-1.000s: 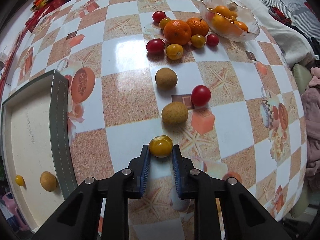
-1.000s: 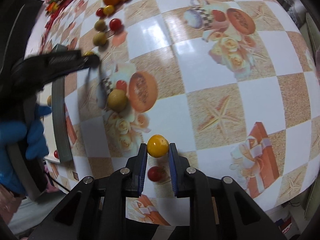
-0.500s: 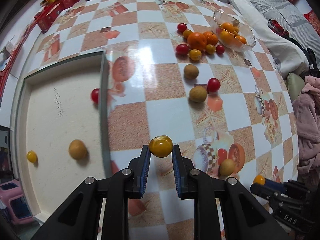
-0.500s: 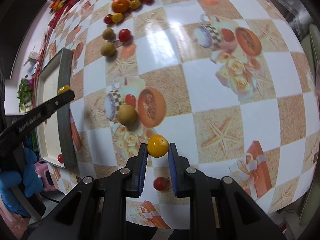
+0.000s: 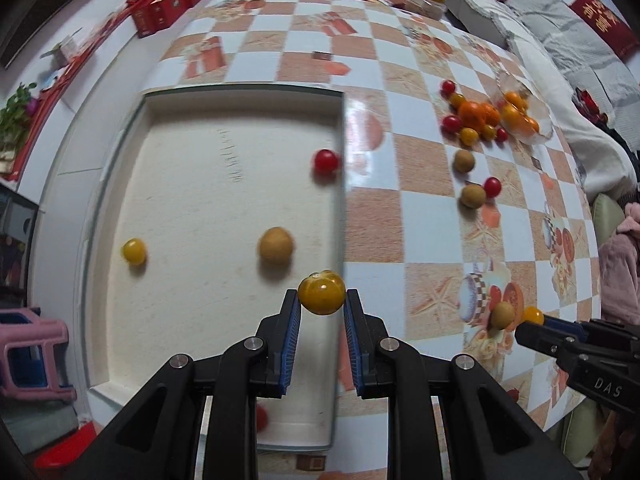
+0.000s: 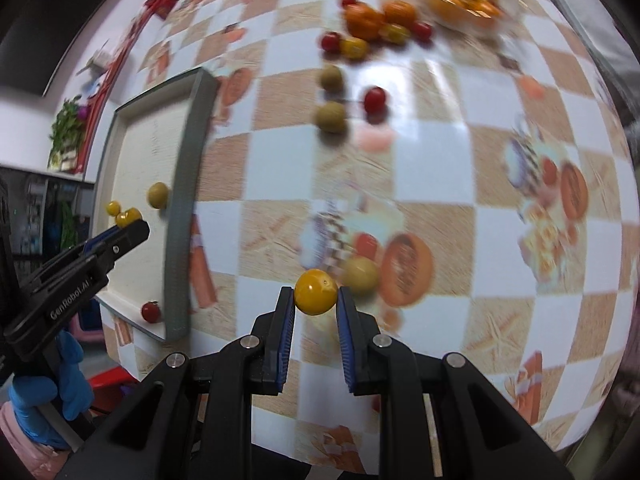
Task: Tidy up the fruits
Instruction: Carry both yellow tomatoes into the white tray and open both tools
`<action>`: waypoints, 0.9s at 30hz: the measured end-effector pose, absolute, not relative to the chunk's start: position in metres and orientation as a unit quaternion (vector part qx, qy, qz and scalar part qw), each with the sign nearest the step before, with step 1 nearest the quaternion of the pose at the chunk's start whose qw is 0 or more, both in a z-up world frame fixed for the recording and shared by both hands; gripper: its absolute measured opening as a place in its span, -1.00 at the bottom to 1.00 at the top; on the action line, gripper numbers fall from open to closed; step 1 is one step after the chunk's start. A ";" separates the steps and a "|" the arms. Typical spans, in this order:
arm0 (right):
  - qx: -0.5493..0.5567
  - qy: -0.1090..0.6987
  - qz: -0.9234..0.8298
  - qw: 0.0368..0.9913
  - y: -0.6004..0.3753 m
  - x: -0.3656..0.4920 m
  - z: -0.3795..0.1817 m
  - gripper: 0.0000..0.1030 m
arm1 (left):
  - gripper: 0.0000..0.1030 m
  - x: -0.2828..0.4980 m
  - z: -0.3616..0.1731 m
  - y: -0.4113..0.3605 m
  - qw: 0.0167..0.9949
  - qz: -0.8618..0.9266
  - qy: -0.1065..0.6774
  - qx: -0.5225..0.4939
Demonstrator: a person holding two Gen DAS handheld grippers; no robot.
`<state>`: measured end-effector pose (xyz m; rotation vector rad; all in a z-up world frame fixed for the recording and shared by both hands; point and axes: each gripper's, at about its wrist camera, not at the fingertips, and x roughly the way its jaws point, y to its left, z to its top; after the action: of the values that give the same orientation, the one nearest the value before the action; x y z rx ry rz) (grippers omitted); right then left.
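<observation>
Carrying fruit across the checkered surface [image 5: 420, 224] toward the tray [image 5: 342, 208], I hold a yellow tomato [image 5: 321, 293] clamped in my left tool [image 5: 322, 310] over the tray's near rim. My right tool [image 6: 315, 312] grips a smaller yellow one [image 6: 315, 291] above the surface, well short of the tray. Next, I judge, each must go lower over the tray floor before the tool opens.

Lower centre of both wrist views: matte black linkage arms, silver screw heads at the pivots, ribbed blue pads lining the fingers of the left gripper [image 5: 321, 312] and right gripper [image 6: 315, 312]. White lettering reads "GenRobot.AI" on one body, "DAS" on the other. Lower left, a blue glove [image 6: 44, 396].
</observation>
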<state>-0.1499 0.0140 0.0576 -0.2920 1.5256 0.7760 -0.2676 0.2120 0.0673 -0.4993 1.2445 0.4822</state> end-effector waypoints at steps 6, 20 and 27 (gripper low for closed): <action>-0.162 0.657 0.375 0.633 0.057 -0.160 0.063 -0.56 | -0.54 -0.301 0.067 0.241 0.746 0.260 0.561 -0.249; -0.220 0.628 0.442 0.602 0.173 -0.175 0.059 -0.56 | -0.54 -0.367 0.035 0.295 0.703 0.331 0.563 -0.282; -0.242 0.621 0.451 0.593 0.218 -0.173 0.049 -0.56 | -0.54 -0.368 0.024 0.305 0.698 0.340 0.563 -0.283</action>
<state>-0.1733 0.2176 0.0486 -0.5629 1.4443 1.0495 -0.3678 0.3048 0.0238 -0.6307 1.2563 0.7590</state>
